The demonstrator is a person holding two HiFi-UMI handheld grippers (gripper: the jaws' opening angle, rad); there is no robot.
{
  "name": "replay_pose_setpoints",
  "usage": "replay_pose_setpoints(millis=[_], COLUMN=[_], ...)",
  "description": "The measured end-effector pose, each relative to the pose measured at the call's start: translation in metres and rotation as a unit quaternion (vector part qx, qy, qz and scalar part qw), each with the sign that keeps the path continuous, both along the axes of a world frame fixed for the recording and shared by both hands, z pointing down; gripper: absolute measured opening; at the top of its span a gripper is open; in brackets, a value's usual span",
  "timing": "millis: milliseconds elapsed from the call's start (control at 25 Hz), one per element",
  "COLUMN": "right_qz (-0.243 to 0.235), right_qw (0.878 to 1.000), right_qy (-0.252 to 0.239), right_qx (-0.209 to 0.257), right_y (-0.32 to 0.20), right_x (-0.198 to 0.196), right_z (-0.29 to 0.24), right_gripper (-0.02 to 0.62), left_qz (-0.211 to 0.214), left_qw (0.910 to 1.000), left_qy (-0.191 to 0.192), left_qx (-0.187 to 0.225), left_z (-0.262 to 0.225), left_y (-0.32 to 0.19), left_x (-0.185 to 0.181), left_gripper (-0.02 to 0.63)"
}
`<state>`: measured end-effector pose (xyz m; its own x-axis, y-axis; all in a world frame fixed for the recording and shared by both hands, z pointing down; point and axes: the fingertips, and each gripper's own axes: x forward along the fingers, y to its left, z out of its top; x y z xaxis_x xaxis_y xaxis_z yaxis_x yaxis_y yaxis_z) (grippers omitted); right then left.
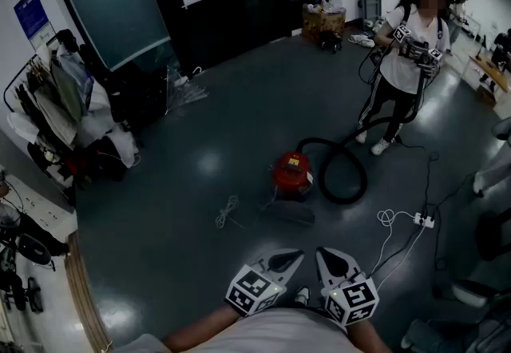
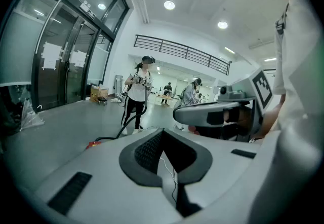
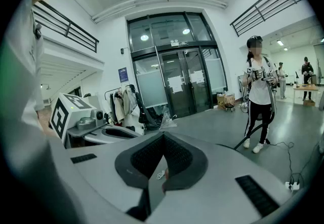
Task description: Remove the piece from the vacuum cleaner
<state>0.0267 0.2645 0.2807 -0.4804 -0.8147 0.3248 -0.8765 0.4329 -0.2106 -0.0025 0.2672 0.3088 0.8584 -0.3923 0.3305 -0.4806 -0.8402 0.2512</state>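
Both tools sit low and close to the wearer's body, side by side, tips pointing out across the room. Left tool [image 1: 286, 261]: jaws pressed together, nothing between the pads. Right tool [image 1: 334, 262]: the same, jaws closed on nothing. Neither touches anything.

Vacuum cleaner [image 1: 293, 174]: a red canister standing upright on the dark floor [image 1: 200, 160], ahead of the tools and well apart from them. Its black hose [image 1: 345, 177] makes one loop on the floor to the canister's right, then rises toward a second person [image 1: 406, 64]. That person stands farther back on the right in a white top and dark striped trousers, with another pair of marker-cube tools held at chest height.

A loose white cable [image 1: 227, 212] lies on the floor left of the canister. A white power strip [image 1: 423, 220] with its lead lies to the right, near the hose loop.

A clothes rack [image 1: 60, 108] hung with garments stands against the left wall. Glass doors [image 1: 120, 4] with paper notices on them close the far side.
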Motion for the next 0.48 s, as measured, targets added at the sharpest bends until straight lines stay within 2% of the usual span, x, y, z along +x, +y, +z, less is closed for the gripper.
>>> replay_pose_setpoints(millis=[320,480], right_qz=[0.003,-0.005], right_qw=[1.0,0.999], right_qy=[-0.005,-0.033], right_qx=[-0.004,-0.004], right_y=[0.009,0.012], right_x=[0.011,0.015], right_z=[0.0,-0.002], right_gripper=[0.017,0.017], left_qz=[0.002,0.001], left_qw=[1.0,1.0], left_qy=[-0.005,-0.005], left_qx=[-0.006,-0.004], left_z=[0.002,0.003], left_y=[0.01,0.013], left_x=[0.008,0.013], left_gripper=[0.006,0.006])
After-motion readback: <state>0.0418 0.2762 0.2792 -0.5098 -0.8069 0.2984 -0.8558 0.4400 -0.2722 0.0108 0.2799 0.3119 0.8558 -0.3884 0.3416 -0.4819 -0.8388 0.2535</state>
